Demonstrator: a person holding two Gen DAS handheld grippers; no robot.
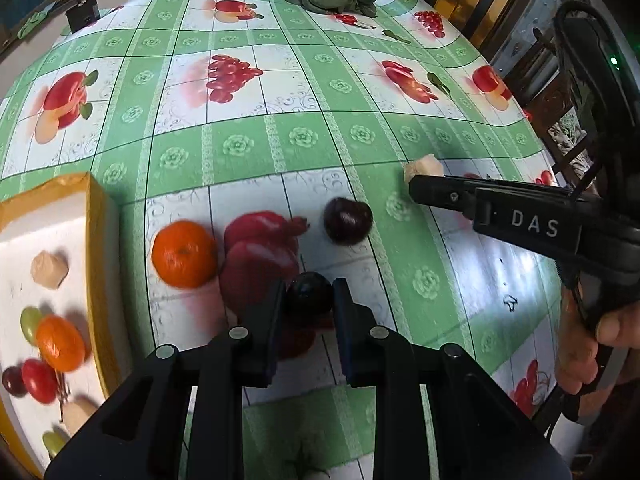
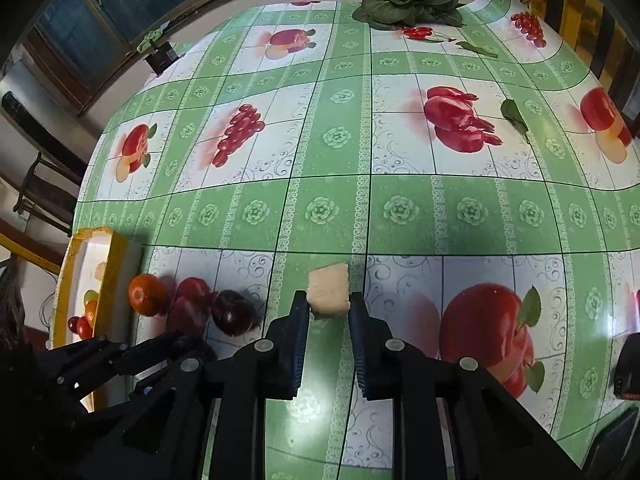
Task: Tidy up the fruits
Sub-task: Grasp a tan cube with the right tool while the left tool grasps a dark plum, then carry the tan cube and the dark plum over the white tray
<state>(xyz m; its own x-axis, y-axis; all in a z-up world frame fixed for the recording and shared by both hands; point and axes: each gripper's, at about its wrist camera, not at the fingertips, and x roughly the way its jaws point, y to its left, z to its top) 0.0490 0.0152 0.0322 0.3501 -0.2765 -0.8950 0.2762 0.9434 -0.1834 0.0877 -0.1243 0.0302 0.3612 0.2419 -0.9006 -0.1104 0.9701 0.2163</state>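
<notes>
L gripper (image 1: 309,298) angled steeply down, jaws clamped on small dark fruit (image 1: 310,294). R gripper (image 2: 329,304) same tilt, pinching pale chunk (image 2: 329,290). Hand (image 1: 584,344) grips R handle.

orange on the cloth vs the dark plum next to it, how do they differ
The orange is bright, larger and lies close to the yellow-rimmed tray. The dark plum is deep purple-red, smaller and lies farther from that tray, past the printed red fruit. Both are round, rest on the tablecloth and are in no claw.

White letters "DAS" stand on the right gripper (image 1: 416,192), seen from the left wrist.
</notes>
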